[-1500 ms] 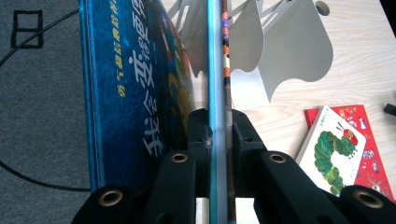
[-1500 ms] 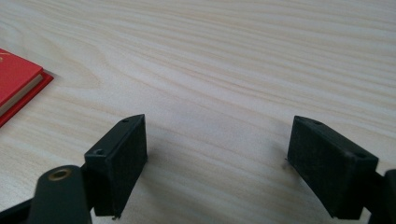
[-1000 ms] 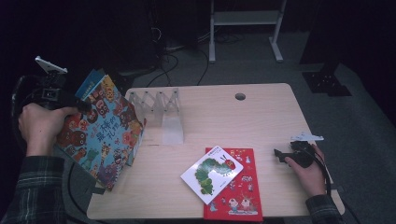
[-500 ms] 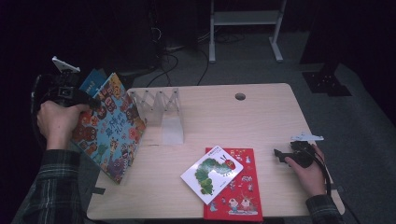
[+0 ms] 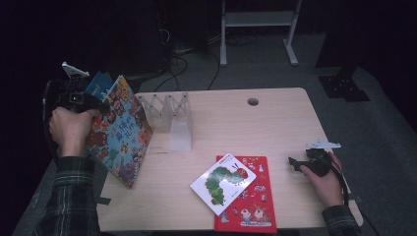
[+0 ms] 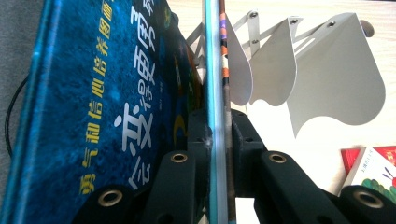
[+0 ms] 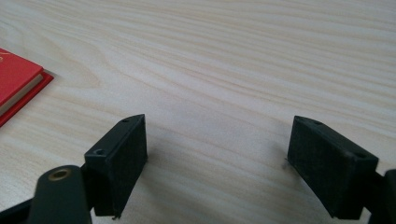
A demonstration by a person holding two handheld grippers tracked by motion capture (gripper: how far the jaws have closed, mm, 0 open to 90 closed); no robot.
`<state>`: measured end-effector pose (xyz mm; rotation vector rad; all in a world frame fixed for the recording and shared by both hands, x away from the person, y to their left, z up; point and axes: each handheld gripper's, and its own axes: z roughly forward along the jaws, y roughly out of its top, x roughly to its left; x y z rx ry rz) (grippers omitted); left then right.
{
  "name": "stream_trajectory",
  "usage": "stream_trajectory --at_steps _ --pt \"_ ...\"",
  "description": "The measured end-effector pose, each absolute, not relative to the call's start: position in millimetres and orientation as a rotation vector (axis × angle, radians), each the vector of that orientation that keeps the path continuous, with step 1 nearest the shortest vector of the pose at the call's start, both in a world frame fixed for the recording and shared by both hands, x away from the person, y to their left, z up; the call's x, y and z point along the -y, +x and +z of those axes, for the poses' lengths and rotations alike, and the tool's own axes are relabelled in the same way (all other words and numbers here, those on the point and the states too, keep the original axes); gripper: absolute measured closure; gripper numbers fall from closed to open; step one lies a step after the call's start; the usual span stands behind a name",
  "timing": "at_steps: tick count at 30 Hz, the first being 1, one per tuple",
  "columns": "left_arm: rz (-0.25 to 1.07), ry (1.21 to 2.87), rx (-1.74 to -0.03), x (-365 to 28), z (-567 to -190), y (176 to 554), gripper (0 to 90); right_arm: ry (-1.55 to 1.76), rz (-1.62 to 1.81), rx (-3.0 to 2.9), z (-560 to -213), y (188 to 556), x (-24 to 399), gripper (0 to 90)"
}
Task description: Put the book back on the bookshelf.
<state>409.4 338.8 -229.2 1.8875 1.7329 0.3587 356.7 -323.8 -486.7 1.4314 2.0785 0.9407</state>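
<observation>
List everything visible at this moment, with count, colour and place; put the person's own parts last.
Thin picture books with blue covers: two, blue and multicoloured, clamped upright at the table's left edge.
Clear accordion book rack: one, whitish, back left of the table.
White caterpillar book: one, lying on the red book.
Red picture book: one, front centre.
Light wooden table: one.
Left gripper: black, fingers shut on the books.
Right gripper: black, open, on the table at right.

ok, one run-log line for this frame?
left gripper: shut on two picture books, tilted at table's left edge beside the divider rack | right gripper: open, resting on table | caterpillar book: atop red book
</observation>
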Motion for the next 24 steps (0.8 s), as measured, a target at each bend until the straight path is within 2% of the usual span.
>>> stream_trajectory --at_steps 13,24 --pt "0.404 1.868 -1.727 -337.4 -237.7 409.2 80.0 1.431 0.941 -2.078 -486.7 356.7 323.8 18.8" --pt "0.442 1.895 -1.708 -339.6 -233.8 400.7 75.7 1.430 0.941 -2.079 -486.7 356.6 323.8 18.8"
